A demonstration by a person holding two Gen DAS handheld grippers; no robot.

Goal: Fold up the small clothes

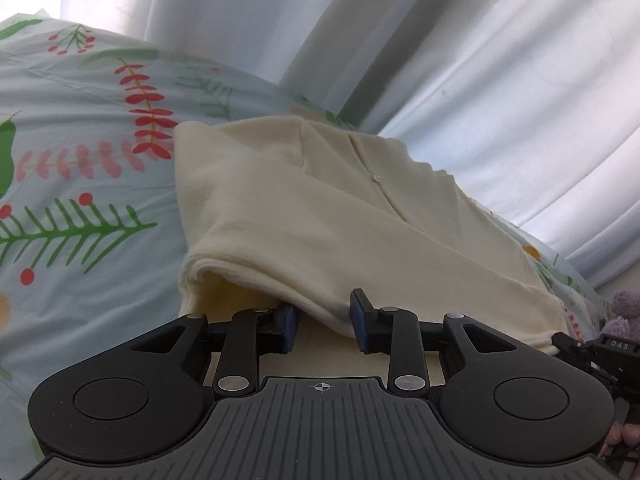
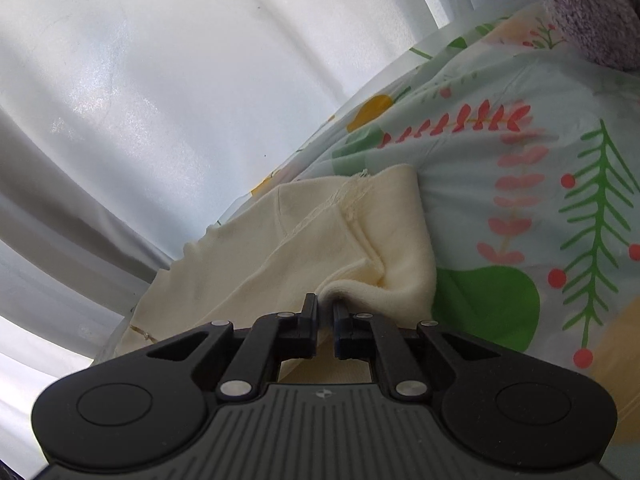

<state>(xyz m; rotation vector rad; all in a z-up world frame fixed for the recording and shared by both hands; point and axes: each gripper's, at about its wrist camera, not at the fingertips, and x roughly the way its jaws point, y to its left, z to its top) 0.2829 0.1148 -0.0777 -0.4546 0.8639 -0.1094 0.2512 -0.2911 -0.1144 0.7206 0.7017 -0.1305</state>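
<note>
Cream-coloured knit fabric, a small garment, lies partly folded on a pale sheet printed with red and green sprigs, with white curtains hanging behind. At left in the left wrist view, the sheet is bare beside the garment's folded edge; at centre, the left gripper sits at the garment's near hem, jaws narrowly parted, with a hanging fold of the cloth between the blue pads, though whether the pads press on it cannot be told. At far right of that view the right gripper's black body meets the garment's near corner. In the right wrist view, curtains fill the left, the garment runs diagonally through the centre, and the right gripper is closed tight, pinching a rolled edge of the cloth between its fingertips. To the right lies printed sheet, and a purple fuzzy item rests at the upper corner.
</note>
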